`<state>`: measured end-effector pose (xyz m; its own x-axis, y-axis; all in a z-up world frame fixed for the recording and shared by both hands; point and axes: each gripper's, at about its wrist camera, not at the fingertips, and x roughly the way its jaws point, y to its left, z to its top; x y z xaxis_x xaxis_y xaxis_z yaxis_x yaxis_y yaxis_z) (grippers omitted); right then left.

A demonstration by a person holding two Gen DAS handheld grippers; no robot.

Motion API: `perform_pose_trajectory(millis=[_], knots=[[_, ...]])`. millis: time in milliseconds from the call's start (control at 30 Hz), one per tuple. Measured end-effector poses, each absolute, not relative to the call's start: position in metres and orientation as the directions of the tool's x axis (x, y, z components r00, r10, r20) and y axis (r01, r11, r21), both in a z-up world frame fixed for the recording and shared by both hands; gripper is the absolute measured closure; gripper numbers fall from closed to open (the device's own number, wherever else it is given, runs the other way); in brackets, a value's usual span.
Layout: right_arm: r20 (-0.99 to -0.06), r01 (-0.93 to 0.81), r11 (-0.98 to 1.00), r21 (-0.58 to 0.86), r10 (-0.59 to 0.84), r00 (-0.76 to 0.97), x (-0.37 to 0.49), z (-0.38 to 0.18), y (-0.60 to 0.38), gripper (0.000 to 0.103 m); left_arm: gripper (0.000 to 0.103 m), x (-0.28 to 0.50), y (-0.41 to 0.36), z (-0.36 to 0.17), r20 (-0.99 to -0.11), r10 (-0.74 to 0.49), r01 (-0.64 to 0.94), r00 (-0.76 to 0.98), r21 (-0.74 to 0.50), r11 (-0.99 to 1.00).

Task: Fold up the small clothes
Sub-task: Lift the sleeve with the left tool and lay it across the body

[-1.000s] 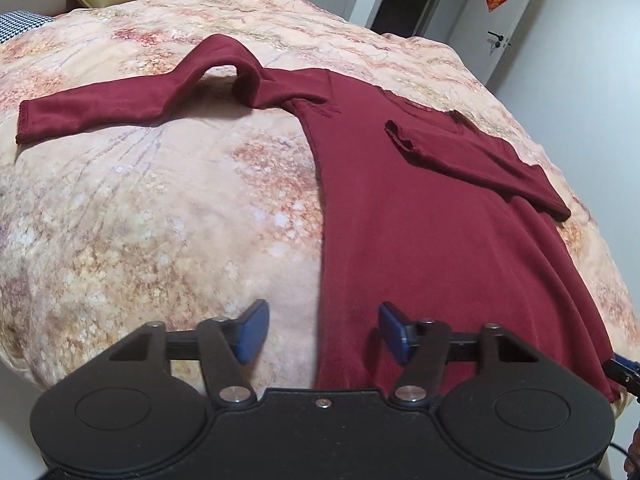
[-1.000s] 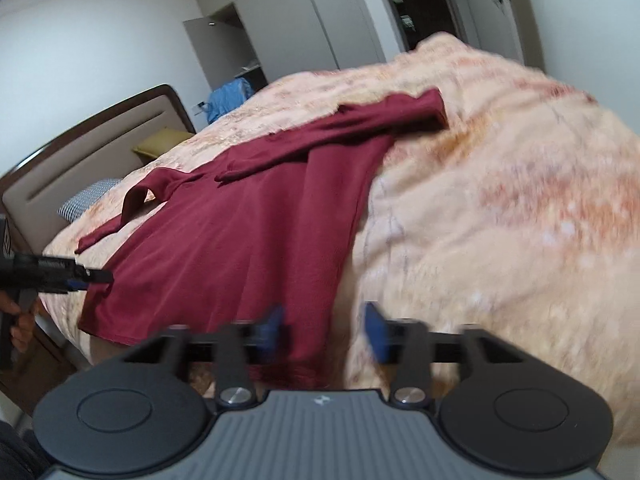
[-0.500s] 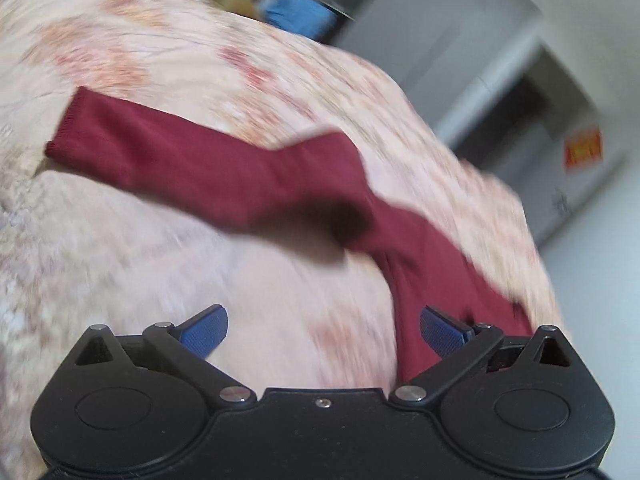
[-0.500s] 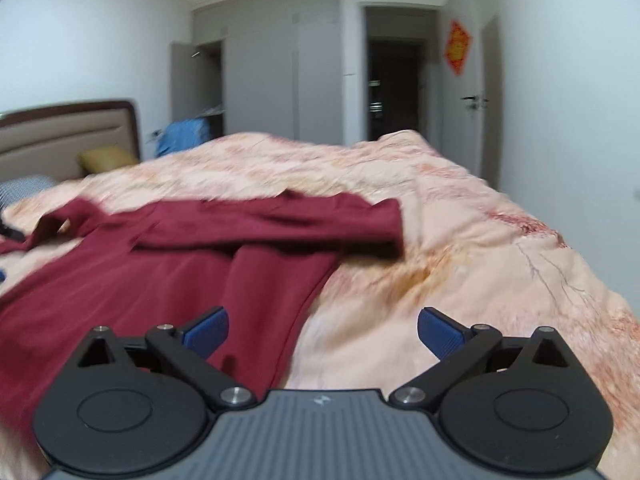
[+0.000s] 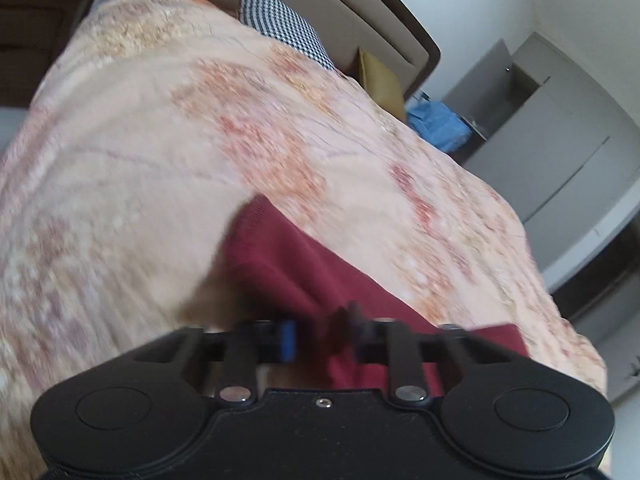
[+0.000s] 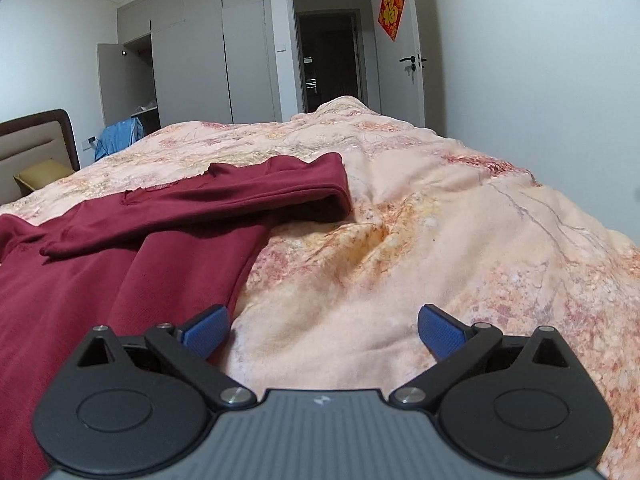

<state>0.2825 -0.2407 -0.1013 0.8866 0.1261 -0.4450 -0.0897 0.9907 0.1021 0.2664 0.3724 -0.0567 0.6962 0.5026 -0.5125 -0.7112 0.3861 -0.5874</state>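
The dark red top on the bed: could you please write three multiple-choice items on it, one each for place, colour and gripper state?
1. Where does the dark red top lie?
A. on the floral bedspread
B. on the floor
C. in the wardrobe

2. What colour are the pads of the right gripper?
A. green
B. blue
C. white

3. How does the right gripper stand?
A. shut on the top
B. shut on nothing
C. open over the bedspread

Key: 1 A, it is spread across the quilt; 2 B, both pads show blue; 3 C, bare quilt fills the wide gap.

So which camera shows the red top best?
The right wrist view: the red top lies spread and sharp on the bed. The left wrist view shows only a blurred sleeve end between the closing left gripper.
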Motion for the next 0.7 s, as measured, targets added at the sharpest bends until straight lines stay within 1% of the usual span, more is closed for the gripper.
perform_pose_trajectory(millis=[67, 167, 267, 400, 467, 533, 700], knots=[[-0.448, -0.091, 0.991, 0.101, 0.127, 0.885, 0.283, -0.102, -0.241, 0.0, 0.091, 0.268, 0.381, -0.053, -0.507, 0.516, -0.717, 0.69, -0.571, 0.399], [-0.45, -0.092, 0.99, 0.103, 0.128, 0.884, 0.284, -0.101, -0.24, 0.0, 0.094, 0.267, 0.392, -0.037, -0.47, 0.564, -0.728, 0.68, -0.529, 0.437], [-0.45, -0.091, 0.991, 0.103, 0.128, 0.884, 0.284, -0.101, -0.24, 0.0, 0.095, 0.271, 0.407, -0.013, -0.419, 0.618, -0.742, 0.665, -0.465, 0.483], [-0.448, -0.09, 0.991, 0.1, 0.126, 0.885, 0.284, -0.102, -0.239, 0.0, 0.095, 0.278, 0.431, 0.013, -0.32, 0.666, -0.735, 0.673, -0.393, 0.553], [-0.448, -0.09, 0.991, 0.097, 0.124, 0.885, 0.284, -0.102, -0.24, 0.0, 0.095, 0.282, 0.437, 0.022, -0.292, 0.668, -0.724, 0.685, -0.372, 0.581], [-0.448, -0.09, 0.991, 0.097, 0.124, 0.886, 0.284, -0.102, -0.24, 0.0, 0.095, 0.286, 0.435, 0.028, -0.275, 0.657, -0.707, 0.702, -0.383, 0.595], [-0.445, -0.091, 0.991, 0.1, 0.126, 0.887, 0.284, -0.103, -0.239, 0.0, 0.095, 0.297, 0.402, 0.048, -0.218, 0.612, -0.648, 0.76, -0.326, 0.688]])
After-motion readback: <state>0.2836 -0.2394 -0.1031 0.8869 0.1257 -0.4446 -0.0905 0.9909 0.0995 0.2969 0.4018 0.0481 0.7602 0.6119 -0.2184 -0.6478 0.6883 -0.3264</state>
